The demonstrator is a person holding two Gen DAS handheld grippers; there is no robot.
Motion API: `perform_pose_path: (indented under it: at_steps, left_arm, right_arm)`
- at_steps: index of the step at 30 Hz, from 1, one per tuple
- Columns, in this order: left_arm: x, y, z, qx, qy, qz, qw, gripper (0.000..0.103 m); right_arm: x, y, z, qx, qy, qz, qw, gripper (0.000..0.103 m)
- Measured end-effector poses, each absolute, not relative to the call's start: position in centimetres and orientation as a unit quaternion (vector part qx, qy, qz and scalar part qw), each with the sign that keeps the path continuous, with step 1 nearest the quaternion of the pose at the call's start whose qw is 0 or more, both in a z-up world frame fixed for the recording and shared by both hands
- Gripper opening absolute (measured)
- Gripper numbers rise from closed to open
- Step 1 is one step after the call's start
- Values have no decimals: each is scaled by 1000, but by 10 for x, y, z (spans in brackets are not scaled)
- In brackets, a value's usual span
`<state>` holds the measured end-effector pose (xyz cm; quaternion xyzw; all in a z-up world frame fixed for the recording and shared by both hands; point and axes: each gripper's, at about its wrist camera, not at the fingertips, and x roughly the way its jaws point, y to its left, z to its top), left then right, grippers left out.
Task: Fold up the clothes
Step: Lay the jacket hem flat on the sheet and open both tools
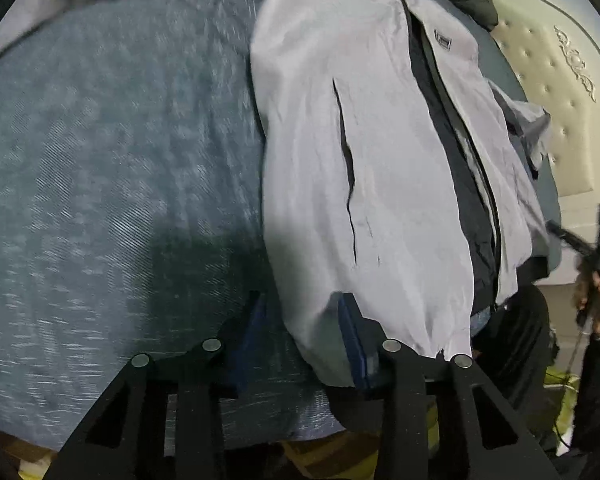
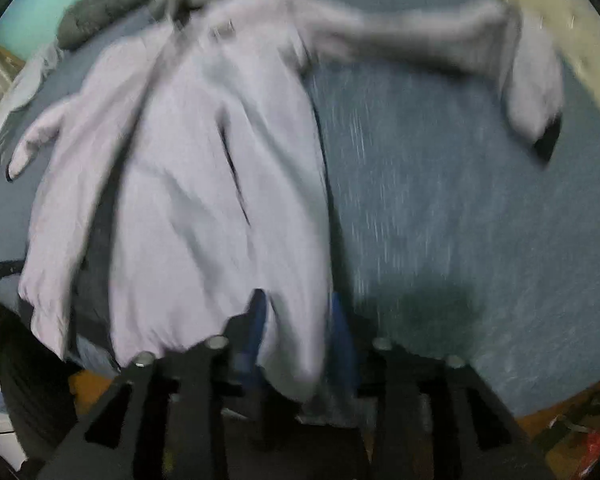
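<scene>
A pale grey jacket (image 1: 380, 168) with a dark zip line and slit pockets lies front-up on a blue-grey bed cover (image 1: 112, 168). In the left wrist view its bottom hem bunches between the blue pads (image 1: 356, 340) of my left gripper (image 1: 304, 328), which is shut on the hem of the left panel. The right wrist view is blurred. There the same jacket (image 2: 188, 184) hangs toward me, and my right gripper (image 2: 300, 332) is shut on the hem of the right panel. One sleeve (image 2: 440, 36) stretches out across the bed to the right.
A cream tufted headboard (image 1: 556, 92) stands at the bed's right side. Dark and grey clothes (image 2: 112, 4) are piled beyond the jacket's collar. A hand holding a black tool (image 1: 596, 256) shows at the right edge. The bed edge runs just below both grippers.
</scene>
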<state>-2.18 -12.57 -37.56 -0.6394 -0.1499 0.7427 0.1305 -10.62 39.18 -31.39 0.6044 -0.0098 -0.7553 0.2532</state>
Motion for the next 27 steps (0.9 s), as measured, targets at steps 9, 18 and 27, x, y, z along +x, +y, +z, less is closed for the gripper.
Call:
perform_pose_path:
  at_steps: [9,18,27]
  left_arm:
    - [-13,-137,-354,-610,-162,767,111,49]
    - [-3,-155,-344,-595,-162,779,112,55]
    - [-3,-163,-345,-595,-172,778,105,56]
  right_arm:
    - [-89,269,-348,651,-11,-682,333,52]
    - [-71,193,-418,704,-45,-610,361,52]
    - [-74,187,-415,696,-49,-616,366,19]
